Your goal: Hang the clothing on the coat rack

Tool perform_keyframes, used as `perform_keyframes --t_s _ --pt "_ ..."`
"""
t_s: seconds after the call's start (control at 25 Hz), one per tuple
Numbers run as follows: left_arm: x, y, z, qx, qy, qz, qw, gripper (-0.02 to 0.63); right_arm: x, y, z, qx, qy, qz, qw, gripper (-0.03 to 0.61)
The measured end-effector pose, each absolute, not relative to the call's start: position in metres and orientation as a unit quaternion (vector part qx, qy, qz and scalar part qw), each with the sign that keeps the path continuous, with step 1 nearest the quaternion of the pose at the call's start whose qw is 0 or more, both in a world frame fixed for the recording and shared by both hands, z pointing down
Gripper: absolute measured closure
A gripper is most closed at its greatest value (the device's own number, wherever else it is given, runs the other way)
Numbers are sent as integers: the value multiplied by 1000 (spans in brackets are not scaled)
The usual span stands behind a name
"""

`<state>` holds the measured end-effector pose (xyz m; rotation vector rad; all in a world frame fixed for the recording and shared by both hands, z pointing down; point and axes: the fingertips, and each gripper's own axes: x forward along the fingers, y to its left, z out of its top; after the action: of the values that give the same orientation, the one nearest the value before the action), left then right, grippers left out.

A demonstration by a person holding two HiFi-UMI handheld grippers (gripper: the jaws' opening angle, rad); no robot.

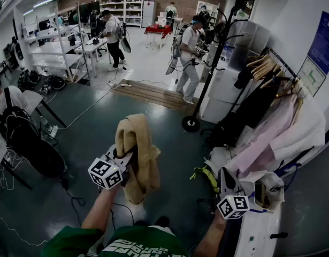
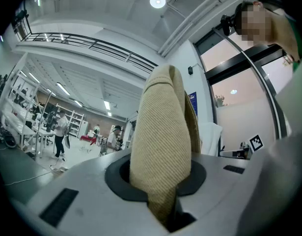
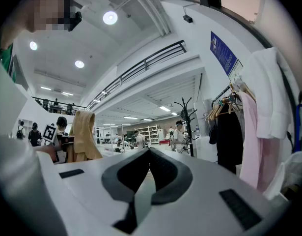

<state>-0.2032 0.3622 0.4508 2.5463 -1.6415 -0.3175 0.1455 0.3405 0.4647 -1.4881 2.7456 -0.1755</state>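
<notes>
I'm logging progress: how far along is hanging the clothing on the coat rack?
Done: the tan knitted garment is picked up off any surface. In hand: the left gripper is clamped on it in the air; the right gripper is shut and empty. Left: carry it to the black standing coat rack, whose hooks look bare, and hang it.

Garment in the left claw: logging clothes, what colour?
The garment is tan, finely ribbed; clearest in left gripper view.

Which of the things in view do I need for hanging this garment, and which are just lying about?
For the job:
tan garment, clamped in the left hand-held gripper; black coat rack; right hand-held gripper, shut and empty.

Just about:
clothes rail and its hung garments; wooden boards on the floor; white shelving.
</notes>
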Motion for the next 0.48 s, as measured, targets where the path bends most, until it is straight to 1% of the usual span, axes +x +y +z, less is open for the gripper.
perform_keyframes --t_s 0.48 --pt "-201 361 453 837 -536 -95 52 538 154 340 470 -477 876 -63 23 571"
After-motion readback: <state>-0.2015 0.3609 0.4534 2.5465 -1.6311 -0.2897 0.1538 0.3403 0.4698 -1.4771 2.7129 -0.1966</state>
